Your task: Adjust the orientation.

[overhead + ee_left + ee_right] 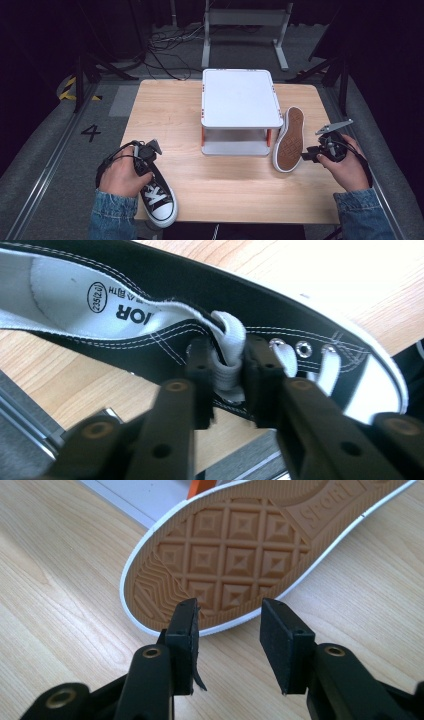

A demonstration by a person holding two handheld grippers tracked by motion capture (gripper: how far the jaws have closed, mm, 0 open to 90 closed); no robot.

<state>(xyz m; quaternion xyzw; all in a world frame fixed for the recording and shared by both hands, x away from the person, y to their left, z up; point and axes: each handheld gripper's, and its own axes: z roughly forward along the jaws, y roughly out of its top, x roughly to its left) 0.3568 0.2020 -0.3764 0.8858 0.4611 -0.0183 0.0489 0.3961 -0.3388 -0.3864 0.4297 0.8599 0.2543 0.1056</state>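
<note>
The left claw (223, 371) is shut tight on the white lace (227, 347) of the black shoe (159, 196). The lace loop is pinched between the two pads, near the tongue. The black shoe is seen at the near left corner of the wooden surface (170, 115), right at the edge, with its white toe pointing toward the person.

The right claw (227, 630) is about half open, and nothing is held in it. It is kept low, just beside the edge of the second shoe (289, 140). That shoe is tipped on its side, so its brown sole (235, 545) is turned toward the claw. It lies at the right of the small white shelf (240, 97), very near it; whether it touches cannot be told.

The work looks like putting the two shoes away on the shelf, and it seems to be only just started. To do this step well, the black shoe should be lifted slowly, because a lace is soft and can slip out. The shoe may swing when it hangs from the lace, so it should be moved gently. The right claw should be slid forward until the rim of the sole is between its pads, and only then closed.
</note>
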